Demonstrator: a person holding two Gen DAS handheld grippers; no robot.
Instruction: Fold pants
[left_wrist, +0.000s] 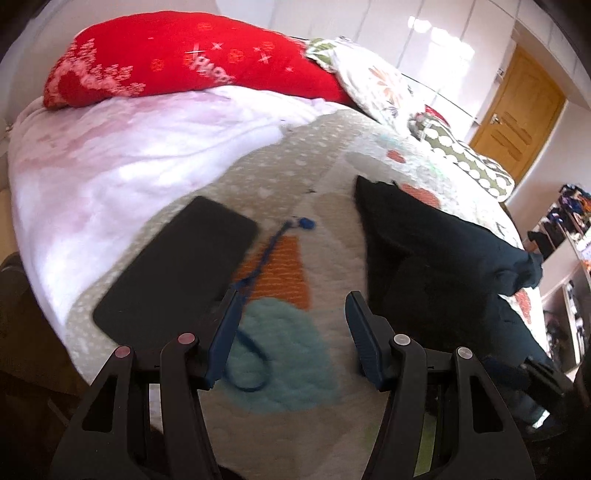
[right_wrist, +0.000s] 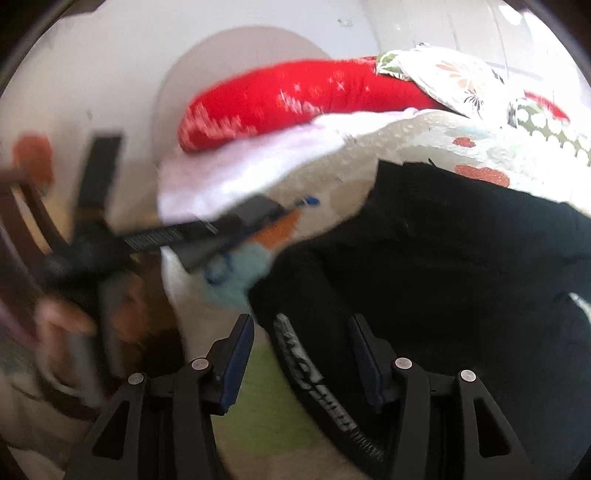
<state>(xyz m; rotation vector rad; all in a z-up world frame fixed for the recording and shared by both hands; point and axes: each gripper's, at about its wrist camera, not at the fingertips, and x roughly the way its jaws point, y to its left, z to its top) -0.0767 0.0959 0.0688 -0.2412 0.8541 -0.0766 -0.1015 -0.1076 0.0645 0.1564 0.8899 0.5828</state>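
Note:
Black pants lie bunched on a patterned quilt, to the right of my left gripper, which is open, empty and hovers above the quilt. In the right wrist view the pants fill the right half, with a white-lettered waistband near the front. My right gripper is open, its jaws standing on either side of the waistband edge without closing on it. The left gripper shows blurred at the left of that view.
A black phone and a blue lanyard lie on the quilt left of the pants. A red pillow, a floral pillow and a white blanket are at the back. A wooden door is at far right.

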